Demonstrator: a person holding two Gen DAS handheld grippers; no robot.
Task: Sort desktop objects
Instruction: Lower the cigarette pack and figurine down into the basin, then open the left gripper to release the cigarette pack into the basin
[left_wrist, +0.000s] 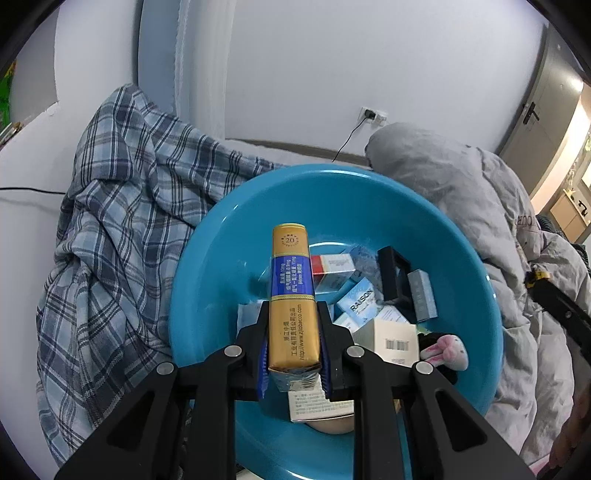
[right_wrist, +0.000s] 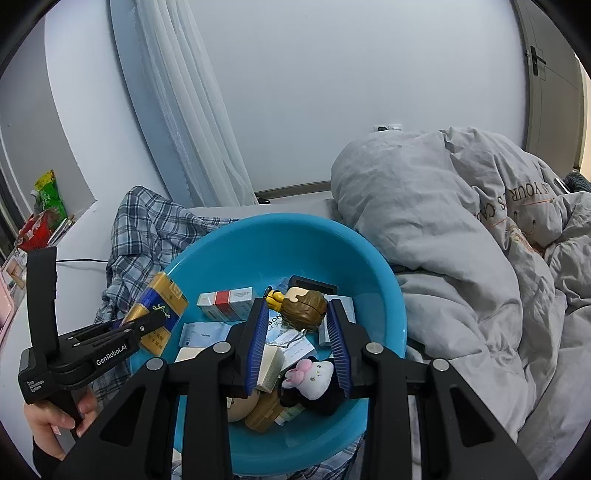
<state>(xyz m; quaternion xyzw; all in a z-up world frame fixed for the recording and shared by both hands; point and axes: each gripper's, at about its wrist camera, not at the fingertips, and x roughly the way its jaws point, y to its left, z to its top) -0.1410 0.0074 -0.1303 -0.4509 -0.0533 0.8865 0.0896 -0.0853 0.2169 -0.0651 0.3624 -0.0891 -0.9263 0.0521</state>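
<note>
Gripping gold pack (left_wrist: 293, 299), left gripper (left_wrist: 293, 334) | right gripper (right_wrist: 298, 334) agape, empty | basin (right_wrist: 236, 251) contents half-hidden

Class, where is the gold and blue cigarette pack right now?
The gold and blue cigarette pack is clamped in the left claw, held above the left part of the blue basin, beside the plaid cloth.

Black claws (right_wrist: 297, 343), blue ribbed pads (right_wrist: 256, 347), silver pivot screws, white "GenRobot.AI" lettering.

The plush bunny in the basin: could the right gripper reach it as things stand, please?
Probably yes. The right gripper is open and empty over the basin, and the bunny lies uncovered on top, just below its fingers.
</note>
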